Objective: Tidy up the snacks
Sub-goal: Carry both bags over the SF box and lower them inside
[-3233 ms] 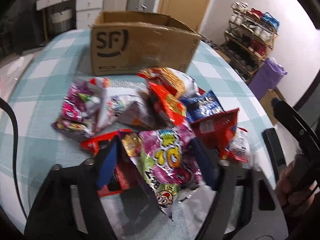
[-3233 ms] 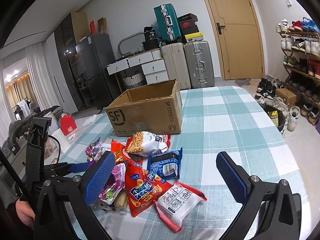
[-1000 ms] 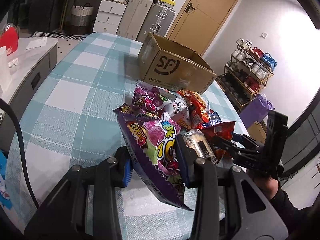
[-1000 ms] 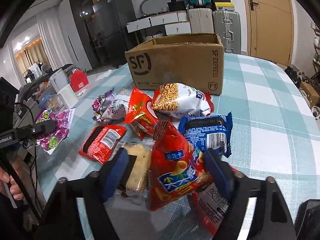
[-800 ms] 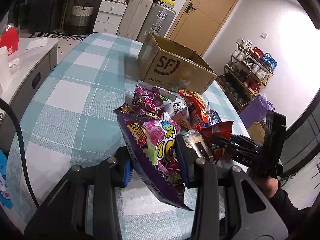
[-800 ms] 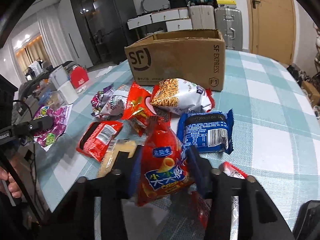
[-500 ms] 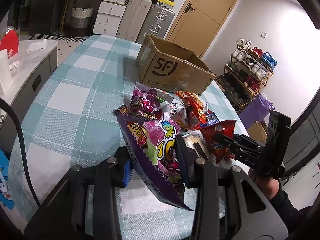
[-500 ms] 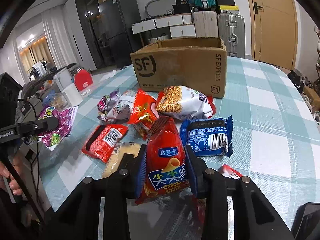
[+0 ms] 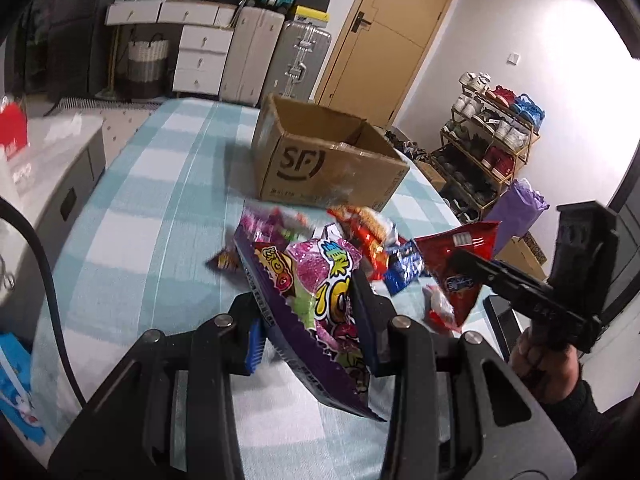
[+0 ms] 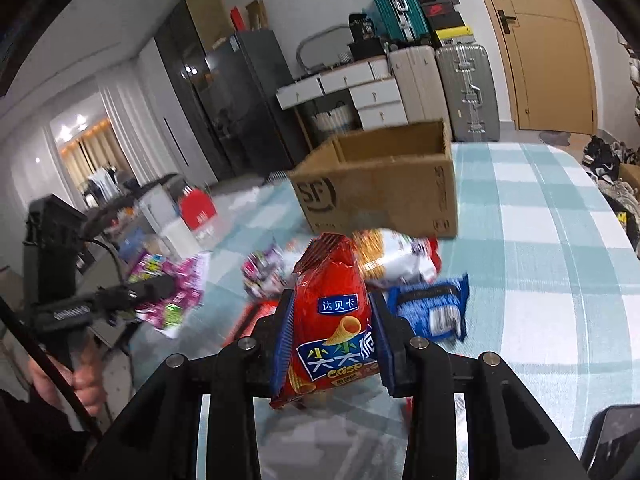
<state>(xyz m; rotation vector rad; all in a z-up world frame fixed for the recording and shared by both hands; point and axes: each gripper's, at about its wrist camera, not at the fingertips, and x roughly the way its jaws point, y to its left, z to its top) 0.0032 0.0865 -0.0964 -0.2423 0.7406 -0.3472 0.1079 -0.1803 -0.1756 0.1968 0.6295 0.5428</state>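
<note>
My left gripper [image 9: 310, 320] is shut on a purple and pink candy bag [image 9: 316, 292], held above the checked tablecloth [image 9: 160, 216]. My right gripper [image 10: 332, 336] is shut on a red crisp bag [image 10: 334, 320], also lifted off the table. The red crisp bag [image 9: 460, 268] and the right gripper [image 9: 472, 264] show at the right of the left wrist view. The left gripper [image 10: 160, 288] with the purple bag [image 10: 176, 284] shows at the left of the right wrist view. An open cardboard box [image 9: 324, 168] marked SF stands beyond the pile of snack packets [image 9: 368, 236]; the box [image 10: 384, 184] looks empty.
A noodle snack bag [image 10: 396, 256], a blue packet [image 10: 434, 308] and several other packets lie in front of the box. A black phone [image 10: 612, 440] lies at the near right table edge. Suitcases, drawers and a shoe rack [image 9: 492, 140] stand around the room.
The right gripper closed on the red crisp bag and lifted it off the pile. Both grippers rose with their bags, and the views now look down into the box.
</note>
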